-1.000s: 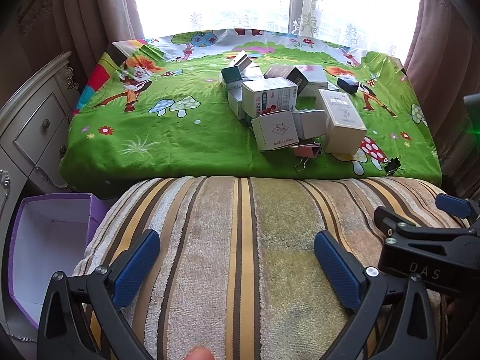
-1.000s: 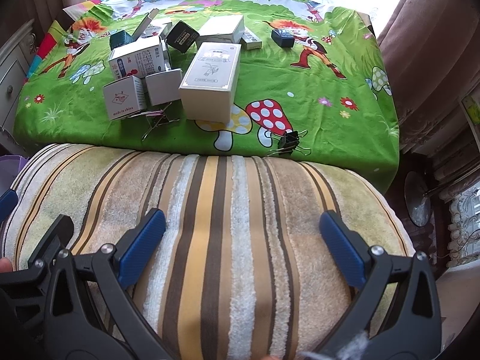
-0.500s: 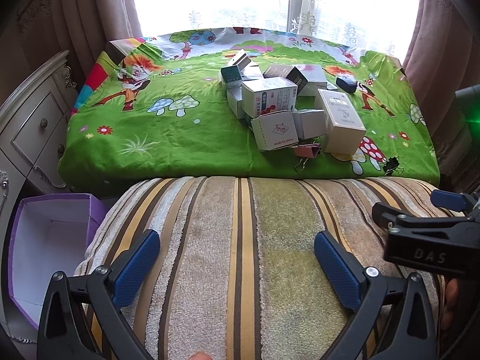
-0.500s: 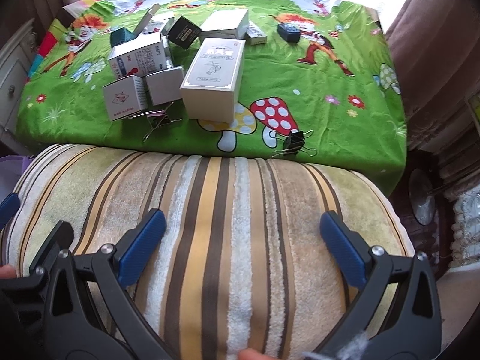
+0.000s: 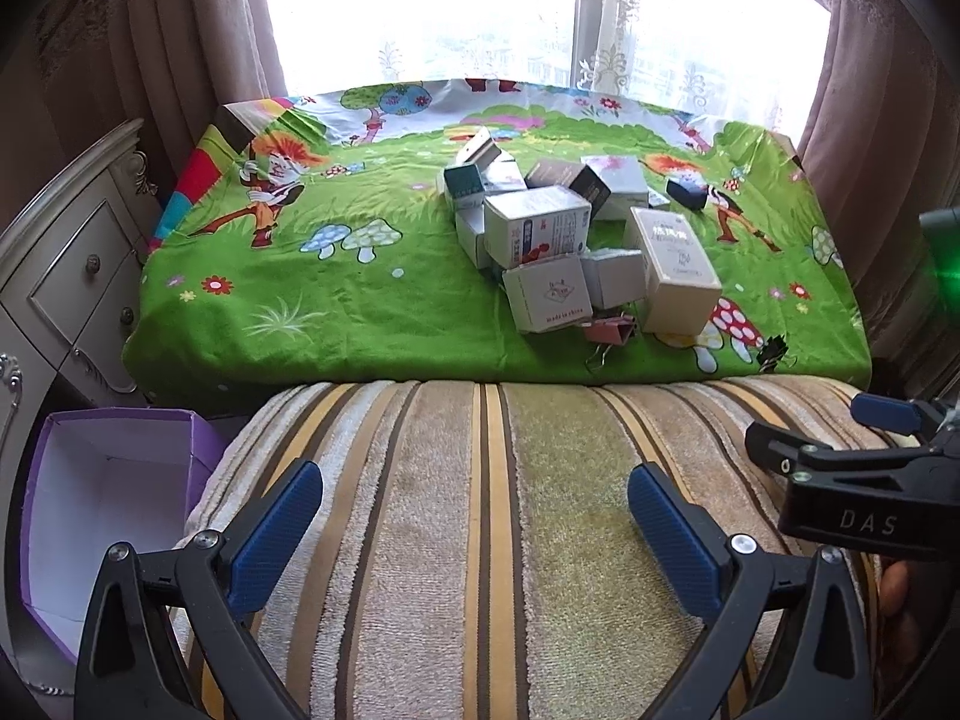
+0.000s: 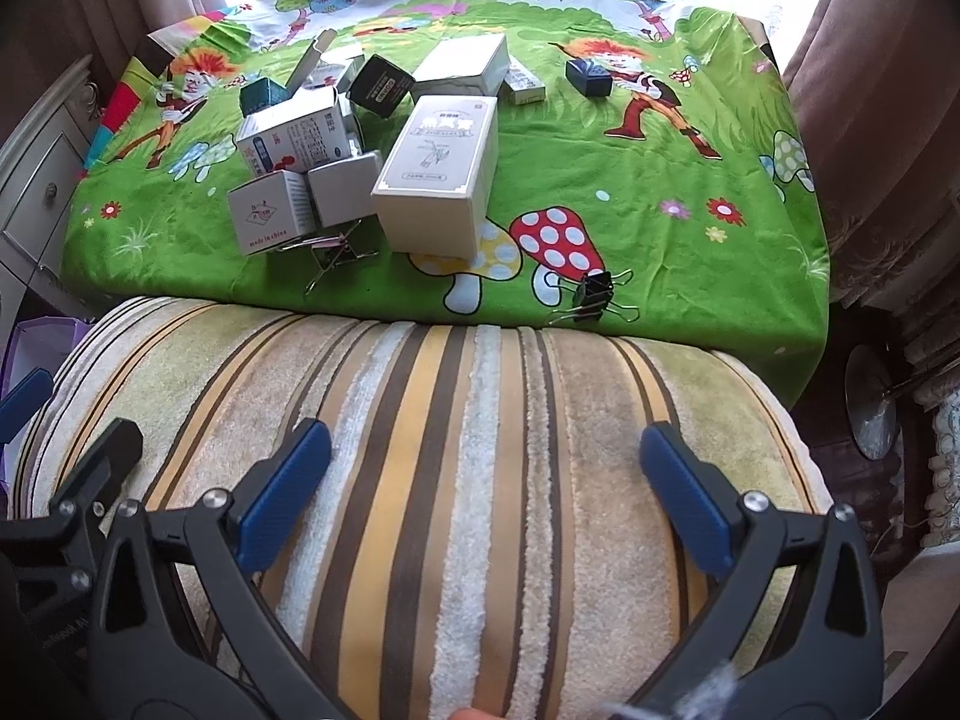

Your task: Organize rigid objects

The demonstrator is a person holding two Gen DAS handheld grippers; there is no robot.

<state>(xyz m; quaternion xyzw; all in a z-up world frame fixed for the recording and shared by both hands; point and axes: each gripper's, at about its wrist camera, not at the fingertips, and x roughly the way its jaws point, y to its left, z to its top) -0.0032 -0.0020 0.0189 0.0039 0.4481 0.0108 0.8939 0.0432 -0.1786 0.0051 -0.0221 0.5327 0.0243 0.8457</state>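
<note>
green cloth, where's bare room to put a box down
The green cloth is bare left of the box pile, toward the dresser. In the right view, a free patch lies right of the tall white box, past the black binder clip. The middle is crowded.

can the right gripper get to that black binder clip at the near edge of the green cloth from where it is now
Probably yes. The right gripper is open over the striped towel, and the black binder clip lies alone just past the towel's far edge, apart from the tall white carton, with nothing between.

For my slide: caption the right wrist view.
Open right tongs over striped towel, facing cluttered boxes.
</note>
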